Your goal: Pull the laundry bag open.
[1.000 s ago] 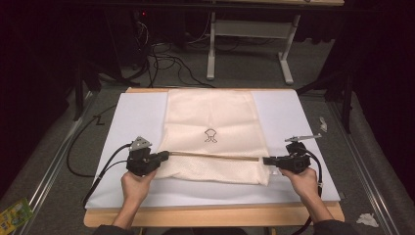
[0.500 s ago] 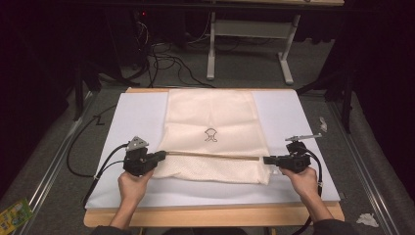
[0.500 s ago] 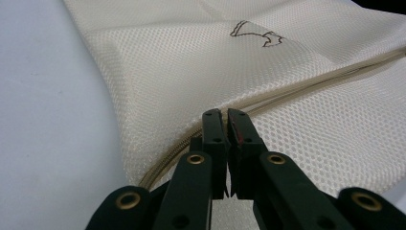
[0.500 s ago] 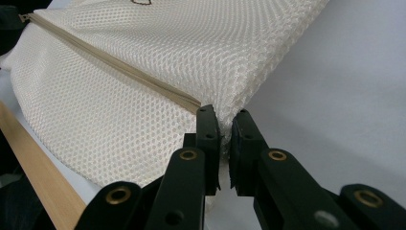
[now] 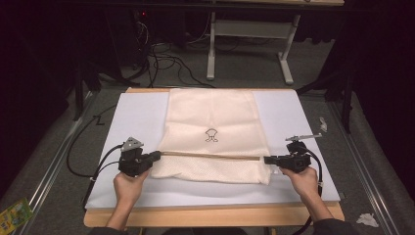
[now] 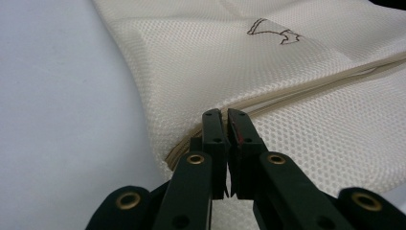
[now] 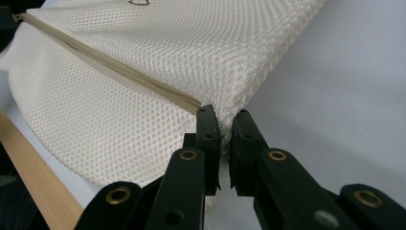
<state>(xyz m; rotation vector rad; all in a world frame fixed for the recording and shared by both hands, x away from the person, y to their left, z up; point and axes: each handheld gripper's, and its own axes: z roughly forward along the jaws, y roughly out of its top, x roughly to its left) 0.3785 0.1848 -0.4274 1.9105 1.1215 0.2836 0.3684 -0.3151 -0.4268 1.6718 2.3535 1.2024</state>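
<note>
Nothing much has shifted since the earlier frames: your two hands hold the same stretch. Your left gripper (image 5: 155, 156) is clamped on the left end of the mesh bag (image 5: 215, 122), jaws pressed together right at its tan zipper band (image 5: 210, 155). That bag lies flat on the white mat (image 5: 132, 117), centred, its near edge folded over. At the right corner, your right gripper (image 5: 268, 159) pinches the fold too.

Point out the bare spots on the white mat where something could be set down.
Bare white mat lies left of the mesh bag and right of it toward the far corner. A thin strip runs along the near edge. The bag's near corners are crowded by the left tool and right tool.
</note>
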